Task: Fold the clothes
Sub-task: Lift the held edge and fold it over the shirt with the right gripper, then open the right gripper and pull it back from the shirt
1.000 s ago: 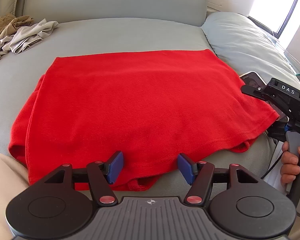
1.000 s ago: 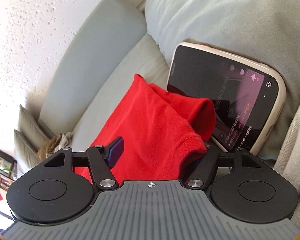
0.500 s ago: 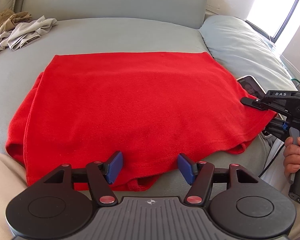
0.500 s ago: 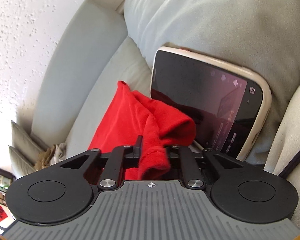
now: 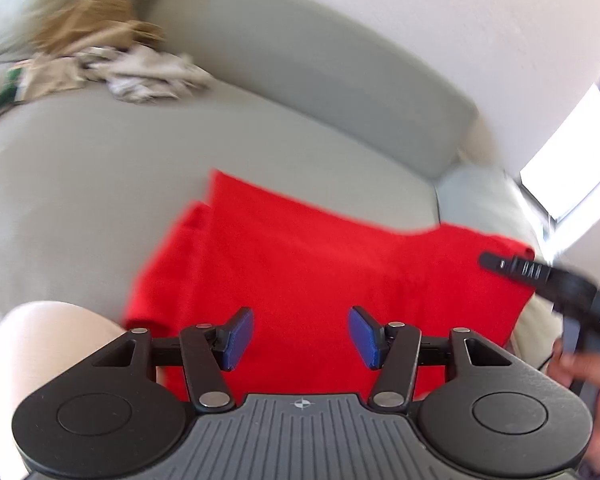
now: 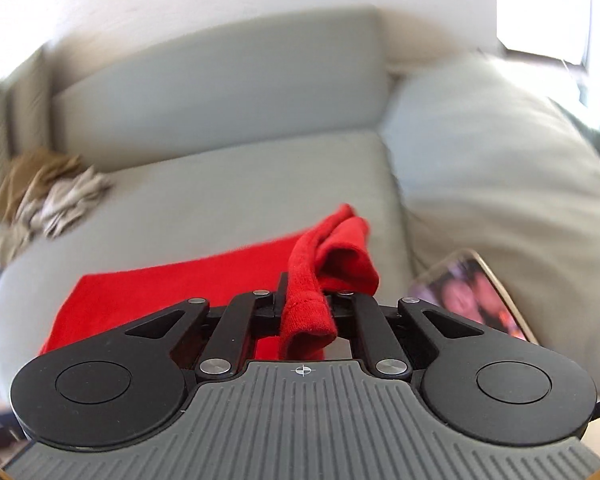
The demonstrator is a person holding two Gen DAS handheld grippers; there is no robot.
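In your left wrist view, your left claw [image 5: 301,338] is hovering over the red garment [image 5: 300,264] with its blue pads [image 5: 239,336] standing apart and nothing pinched between them; its jaws have just been narrowing a little. The garment is lying spread on the grey sofa seat [image 5: 100,168], and its far right corner is lifting where your right claw [image 5: 488,260] is reaching in from the right edge, with your right hand [image 5: 588,376] blurred below it. A crumpled heap of beige clothes [image 5: 112,64] is sitting at the far left of the seat, well apart from the red piece. In your right wrist view, your right claw [image 6: 306,300] is clamping a bunched fold of the red garment [image 6: 312,280], its jaws having just been closing on the cloth, and the rest of the fabric is trailing down to the left onto the seat. A phone [image 6: 476,292] is lying just to the right against the pale cushion [image 6: 500,160].
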